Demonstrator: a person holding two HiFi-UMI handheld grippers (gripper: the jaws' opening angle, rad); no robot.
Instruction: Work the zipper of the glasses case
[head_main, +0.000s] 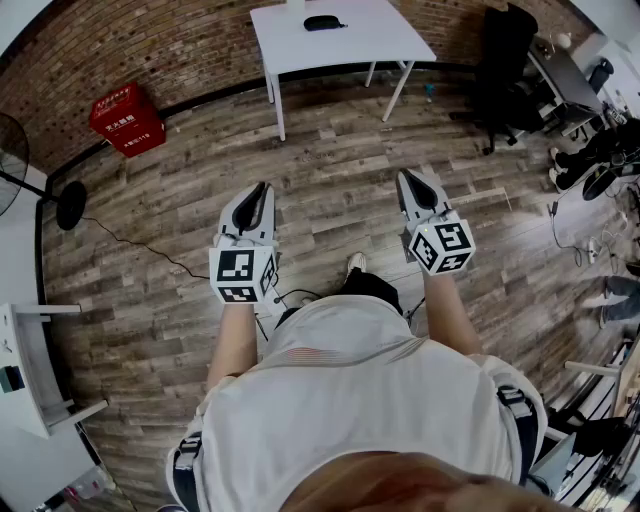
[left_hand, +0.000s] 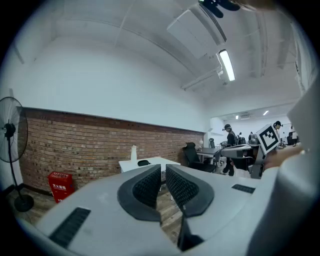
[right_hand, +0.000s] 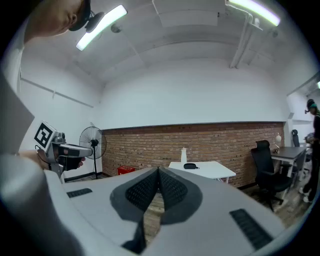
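The black glasses case (head_main: 323, 22) lies on a white table (head_main: 380, 40) across the room, far ahead of both grippers. It shows small in the left gripper view (left_hand: 144, 162) and the right gripper view (right_hand: 190, 166). A person holds both grippers out at waist height above the wood floor. My left gripper (head_main: 264, 188) is shut with nothing between its jaws (left_hand: 162, 167). My right gripper (head_main: 405, 178) is likewise shut and holds nothing (right_hand: 158, 170). Neither is near the case.
A white bottle (right_hand: 183, 155) stands on the table behind the case. A red crate (head_main: 127, 118) sits by the brick wall, with a floor fan (head_main: 70, 205) at left. A black office chair (head_main: 505, 60) and desks stand at right. A cable (head_main: 140, 245) crosses the floor.
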